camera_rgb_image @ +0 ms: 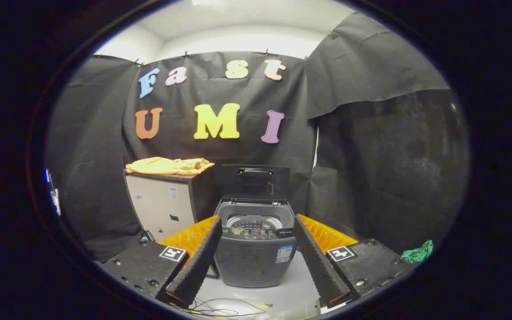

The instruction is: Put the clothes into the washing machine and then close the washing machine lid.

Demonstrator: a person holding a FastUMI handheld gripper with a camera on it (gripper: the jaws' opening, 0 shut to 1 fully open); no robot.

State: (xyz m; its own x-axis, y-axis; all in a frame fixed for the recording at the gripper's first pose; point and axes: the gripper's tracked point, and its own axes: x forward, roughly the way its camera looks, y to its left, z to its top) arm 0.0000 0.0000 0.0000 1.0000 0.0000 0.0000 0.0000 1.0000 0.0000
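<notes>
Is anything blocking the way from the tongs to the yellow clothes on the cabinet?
Nothing visible does. The open tongs hold nothing and point at the washing machine, its lid up. The yellow clothes lie on top of the cabinet beside the machine, beyond the fingers, with open air between.

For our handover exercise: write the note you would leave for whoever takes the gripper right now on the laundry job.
Gripper: open, holding nothing, fingers spread either side of the washing machine, which stands ahead.
Lid: up, drum open.
Yellow garment: lying on top of the cabinet beside the machine.
Green cloth: off beside the gripper, low down.
Done: nothing loaded that I can see.
Left: fetch clothes, drop them in, shut the lid.
</notes>
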